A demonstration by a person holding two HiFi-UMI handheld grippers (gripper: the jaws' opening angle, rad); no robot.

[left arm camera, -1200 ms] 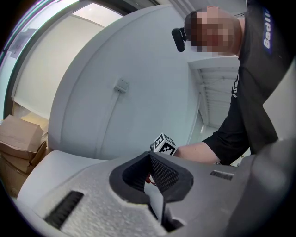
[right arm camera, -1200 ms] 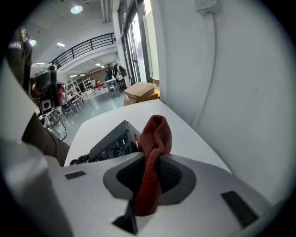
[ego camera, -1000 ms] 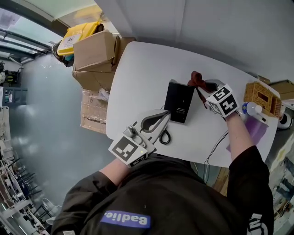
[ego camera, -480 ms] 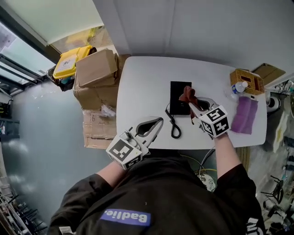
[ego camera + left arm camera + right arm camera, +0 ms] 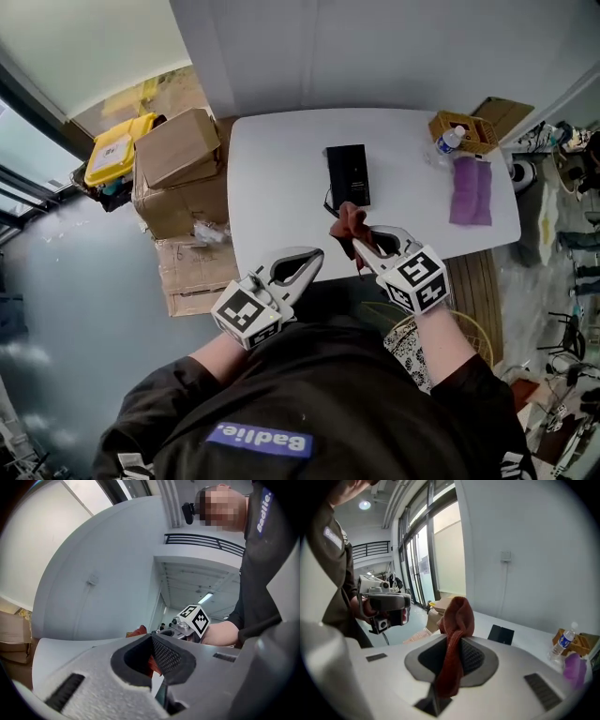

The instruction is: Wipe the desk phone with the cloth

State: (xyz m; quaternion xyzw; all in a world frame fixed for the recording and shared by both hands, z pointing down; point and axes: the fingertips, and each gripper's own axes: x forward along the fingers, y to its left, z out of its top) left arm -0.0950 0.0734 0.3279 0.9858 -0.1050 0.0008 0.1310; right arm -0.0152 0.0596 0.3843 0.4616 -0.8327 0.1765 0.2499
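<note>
The black desk phone (image 5: 347,174) lies flat in the middle of the white table (image 5: 272,169), its coiled cord (image 5: 328,203) trailing toward the near edge. My right gripper (image 5: 354,236) is shut on a reddish-brown cloth (image 5: 349,223) and is held above the table's near edge, short of the phone. In the right gripper view the cloth (image 5: 456,620) bunches up between the jaws, with the phone (image 5: 500,634) beyond it. My left gripper (image 5: 317,254) is shut with nothing in it, just left of the right one.
A purple cloth (image 5: 471,190), a wicker basket (image 5: 466,130) and a water bottle (image 5: 448,141) sit at the table's right end. Cardboard boxes (image 5: 176,155) and a yellow case (image 5: 112,150) stand on the floor to the left.
The right gripper has drawn back from the phone to the table's near edge with the cloth in it. The left gripper has also come back, and the head view now sees the whole table.
</note>
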